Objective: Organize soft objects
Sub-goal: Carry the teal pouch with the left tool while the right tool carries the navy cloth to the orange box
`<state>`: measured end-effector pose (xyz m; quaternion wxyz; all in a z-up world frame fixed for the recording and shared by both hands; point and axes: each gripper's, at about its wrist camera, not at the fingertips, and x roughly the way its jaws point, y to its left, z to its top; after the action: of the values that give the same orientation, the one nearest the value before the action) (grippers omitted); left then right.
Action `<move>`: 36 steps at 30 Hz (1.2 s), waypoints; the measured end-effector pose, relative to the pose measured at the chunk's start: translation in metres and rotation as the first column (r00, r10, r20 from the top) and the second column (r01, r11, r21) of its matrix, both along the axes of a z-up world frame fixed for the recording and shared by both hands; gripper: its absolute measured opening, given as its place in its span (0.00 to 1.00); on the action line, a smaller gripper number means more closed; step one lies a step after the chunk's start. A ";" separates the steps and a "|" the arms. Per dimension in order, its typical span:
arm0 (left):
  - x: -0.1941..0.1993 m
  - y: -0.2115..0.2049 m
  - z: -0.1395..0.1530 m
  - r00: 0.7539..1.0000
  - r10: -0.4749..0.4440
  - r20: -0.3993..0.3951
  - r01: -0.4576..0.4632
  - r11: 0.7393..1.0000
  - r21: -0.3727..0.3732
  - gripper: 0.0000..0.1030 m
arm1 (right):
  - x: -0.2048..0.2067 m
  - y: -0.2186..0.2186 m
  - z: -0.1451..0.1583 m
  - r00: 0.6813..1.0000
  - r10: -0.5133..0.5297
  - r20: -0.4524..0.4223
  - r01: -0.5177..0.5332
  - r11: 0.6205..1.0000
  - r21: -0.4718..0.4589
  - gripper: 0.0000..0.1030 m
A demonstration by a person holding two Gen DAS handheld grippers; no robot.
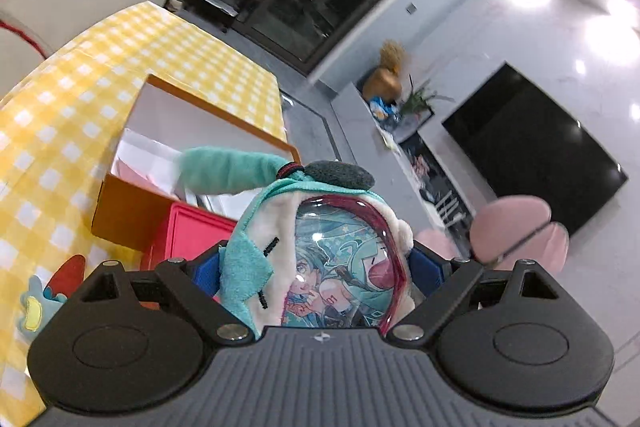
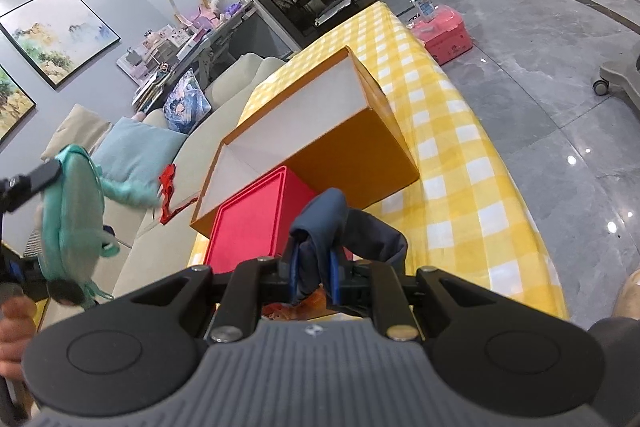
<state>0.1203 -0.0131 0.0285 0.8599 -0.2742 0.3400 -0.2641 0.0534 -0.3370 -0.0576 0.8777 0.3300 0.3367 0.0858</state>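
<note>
My left gripper [image 1: 320, 267] is shut on a teal plush bag [image 1: 312, 259] with a clear anime-print window, held up in the air near the orange box [image 1: 208, 107]. The plush also shows at the left of the right wrist view [image 2: 76, 211]. My right gripper [image 2: 314, 267] is shut on a dark blue cloth [image 2: 332, 223], held above the red box [image 2: 256, 223] and the front of the orange box [image 2: 344, 155]. The orange box is open with a white inside.
The boxes stand on a table with a yellow checked cloth [image 2: 460, 155]. A small red and blue plush [image 1: 52, 291] lies on it at the left. A beige sofa [image 2: 168, 163] with cushions lies behind. A pink box [image 2: 444, 35] sits on the grey floor.
</note>
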 end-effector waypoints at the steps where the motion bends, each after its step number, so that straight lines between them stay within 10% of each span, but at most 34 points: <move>1: 0.002 0.002 0.003 1.000 0.014 0.000 -0.014 1.000 -0.009 1.00 | 0.000 0.000 0.000 1.000 0.002 0.004 -0.002 1.000 0.008 0.13; 16: 0.037 -0.022 0.018 0.985 0.162 0.056 -0.170 0.964 0.205 1.00 | 0.033 -0.009 0.028 0.992 -0.031 0.123 0.004 0.977 0.211 0.13; 28: 0.085 -0.035 -0.004 0.977 0.212 0.035 -0.215 0.958 0.188 1.00 | 0.155 -0.005 0.036 0.986 -0.051 0.158 0.024 0.986 0.168 0.13; 36: 0.123 -0.049 -0.026 0.959 0.280 -0.032 -0.270 0.947 0.175 1.00 | 0.230 0.012 0.002 0.998 -0.065 0.003 0.065 0.997 0.039 0.13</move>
<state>0.2428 -0.0625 0.0024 0.8984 -0.2526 0.3438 -0.1039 0.2833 -0.3246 -0.0557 0.8742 0.3575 0.3223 0.0644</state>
